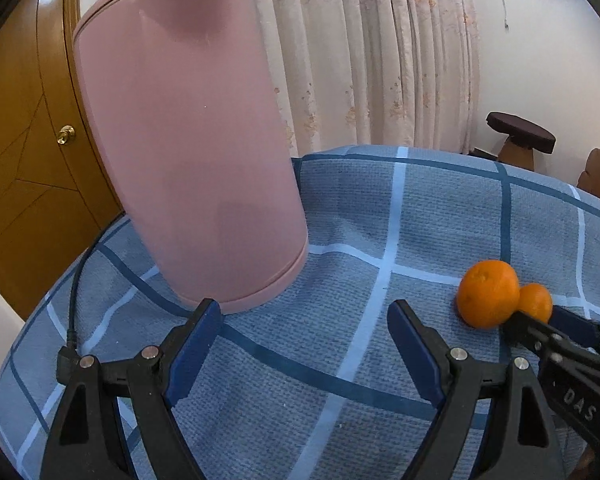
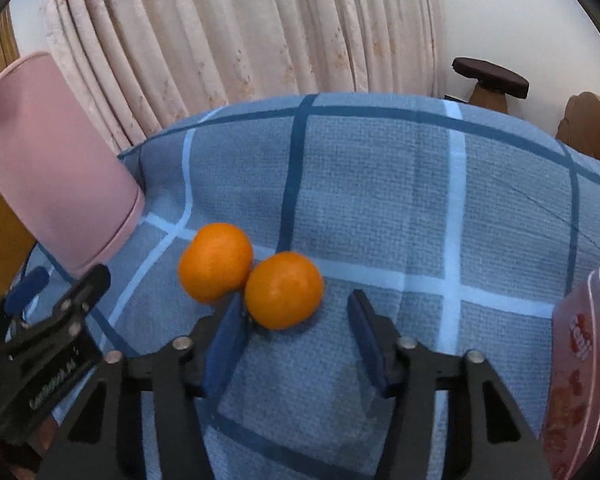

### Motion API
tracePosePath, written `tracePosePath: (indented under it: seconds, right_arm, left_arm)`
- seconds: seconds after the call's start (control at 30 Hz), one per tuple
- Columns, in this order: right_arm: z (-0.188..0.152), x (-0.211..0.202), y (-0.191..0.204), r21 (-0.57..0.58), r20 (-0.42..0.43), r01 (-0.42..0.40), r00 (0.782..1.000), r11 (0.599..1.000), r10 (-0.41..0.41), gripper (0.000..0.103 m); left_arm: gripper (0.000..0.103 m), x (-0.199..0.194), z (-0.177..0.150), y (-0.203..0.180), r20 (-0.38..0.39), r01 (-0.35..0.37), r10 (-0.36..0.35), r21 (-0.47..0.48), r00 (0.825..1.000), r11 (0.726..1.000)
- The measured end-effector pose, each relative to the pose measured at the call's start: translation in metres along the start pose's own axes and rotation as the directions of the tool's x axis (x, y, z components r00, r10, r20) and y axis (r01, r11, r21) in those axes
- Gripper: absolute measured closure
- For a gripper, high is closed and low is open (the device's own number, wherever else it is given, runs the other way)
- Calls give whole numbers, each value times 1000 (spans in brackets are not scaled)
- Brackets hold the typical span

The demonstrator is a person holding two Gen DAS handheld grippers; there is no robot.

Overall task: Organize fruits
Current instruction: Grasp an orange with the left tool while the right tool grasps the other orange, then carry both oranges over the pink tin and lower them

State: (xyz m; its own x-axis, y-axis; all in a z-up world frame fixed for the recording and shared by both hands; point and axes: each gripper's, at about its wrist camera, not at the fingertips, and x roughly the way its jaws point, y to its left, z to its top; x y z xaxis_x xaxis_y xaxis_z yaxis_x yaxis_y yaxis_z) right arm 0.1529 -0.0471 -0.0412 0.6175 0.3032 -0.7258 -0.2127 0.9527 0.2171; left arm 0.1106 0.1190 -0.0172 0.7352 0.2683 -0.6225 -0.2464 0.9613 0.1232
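Pink kettle [image 1: 192,152] stands at the cloth's [image 2: 380,184] edge. Two oranges [image 2: 284,290] touch mid-cloth. Right gripper [image 2: 296,320] straddles the nearer orange, left pad touching, jaws not yet clamped. Left gripper [image 1: 304,332] is agape, empty.

Your pink bowl [image 2: 576,364] runs off the right edge — its contents barely show; the pink kettle [image 2: 56,160] is cropped at the left edge.

Two oranges on the checked cloth

Orange [image 2: 216,262] and orange [image 2: 284,295], round, smooth-skinned, lie touching side by side, mid-counter [image 2: 380,200].
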Motion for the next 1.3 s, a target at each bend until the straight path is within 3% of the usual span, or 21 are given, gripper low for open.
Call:
tracePosePath:
  seconds: [0.17,0.3,0.43,0.6,0.87,0.93,1.0,1.03,1.17,1.3]
  right_arm:
    - [-6,-7,2,-11,4,19,1000,1000,-19,62]
    - [-17,-31,-8,42,70,31,997,999,-34,62]
    - [-28,-60,-15,48,160,94,982,994,-101,62]
    - [-36,-80,-23,68,222,134,964,989,-146,62]
    - [-37,-83,-30,91,237,121,962,989,-139,62]
    - [-37,-82,-31,96,234,114,963,989,-134,62]
    - [-37,-84,-34,97,230,109,965,989,-129,62]
    - [-37,-82,-34,97,226,108,966,989,-128,62]
    - [-37,-83,-34,93,222,109,967,990,-127,62]
    - [-35,-81,-32,82,230,121,964,989,-136,62]
  left_arm:
    - [17,-1,0,-3,6,23,-23,12,1000,1000]
    - [17,-5,0,-8,19,64,-64,22,998,998]
    - [17,-11,-2,-21,25,152,-153,45,988,987]
    - [17,-13,7,-53,-23,259,-258,72,966,963]
    - [17,6,16,-106,-66,236,-228,179,971,955]
    - [22,13,14,-113,-75,220,-209,199,975,955]
    - [42,21,13,-117,-122,240,-218,207,968,948]
    - [46,23,13,-117,-139,261,-236,199,962,945]
    - [53,26,13,-119,-161,279,-249,207,955,938]
    - [54,23,13,-116,-149,273,-248,187,957,944]
